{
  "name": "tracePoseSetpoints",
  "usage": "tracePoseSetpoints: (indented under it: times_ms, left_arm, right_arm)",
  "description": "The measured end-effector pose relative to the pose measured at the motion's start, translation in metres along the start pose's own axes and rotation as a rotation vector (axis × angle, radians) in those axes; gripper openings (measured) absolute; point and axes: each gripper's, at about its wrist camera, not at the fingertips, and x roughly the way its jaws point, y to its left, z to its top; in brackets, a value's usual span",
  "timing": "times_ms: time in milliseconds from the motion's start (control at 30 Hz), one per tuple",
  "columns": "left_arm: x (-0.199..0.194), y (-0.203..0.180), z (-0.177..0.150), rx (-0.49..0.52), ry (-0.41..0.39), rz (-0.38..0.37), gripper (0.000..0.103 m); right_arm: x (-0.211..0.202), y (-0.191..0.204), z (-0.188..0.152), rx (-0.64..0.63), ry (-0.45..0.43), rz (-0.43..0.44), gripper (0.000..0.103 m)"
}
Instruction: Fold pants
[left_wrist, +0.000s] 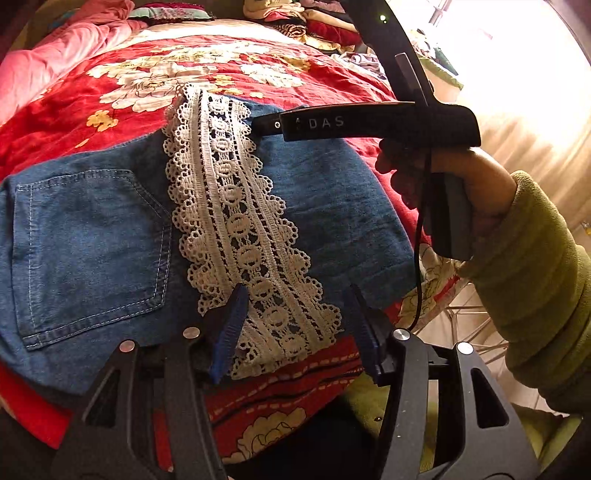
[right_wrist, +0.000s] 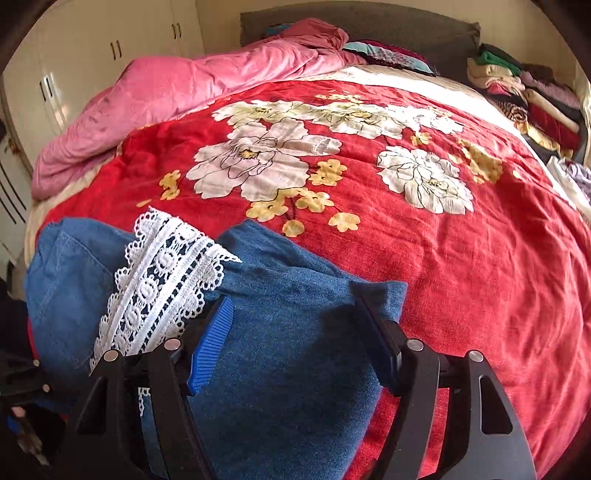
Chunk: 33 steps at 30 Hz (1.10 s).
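On the red flowery blanket, blue pants with white lace are spread. Both the left gripper and right gripper are held wide apart, gripping nothing.

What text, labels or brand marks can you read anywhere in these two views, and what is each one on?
"DAS": pale raised letters on the black side of the right tool's body, seen from the left wrist view; a mark just before the D is too cut off to read.
Denim pants: no legible tag or label.
Right wrist view: no readable text.
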Motion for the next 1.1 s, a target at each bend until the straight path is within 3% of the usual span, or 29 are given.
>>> tracePoseSetpoints:
  times_ms: [233, 300, 333, 433, 767, 1100]
  left_arm:
    - [-0.006, 0.003, -0.003, -0.019, -0.022, -0.013, 0.048]
    - [-0.012, 0.002, -0.003, -0.018, -0.038, -0.004, 0.054]
    - [-0.015, 0.002, -0.004, -0.020, -0.047, 0.004, 0.056]
    - [-0.023, 0.007, -0.004, -0.033, -0.064, 0.023, 0.057]
    - [-0.053, 0.015, 0.000, -0.044, -0.124, 0.153, 0.072]
    - [-0.081, 0.027, -0.003, -0.059, -0.185, 0.232, 0.078]
  right_arm:
    - [-0.009, 0.005, -0.001, -0.004, -0.032, -0.019, 0.068]
    - [-0.023, 0.007, -0.001, -0.012, -0.068, -0.040, 0.073]
    - [-0.031, 0.008, -0.002, -0.017, -0.088, -0.053, 0.080]
    - [-0.053, 0.007, -0.006, -0.007, -0.129, -0.061, 0.082]
    - [-0.099, 0.013, -0.014, 0.001, -0.200, -0.065, 0.084]
    - [-0.112, 0.052, 0.004, -0.078, -0.228, -0.034, 0.084]
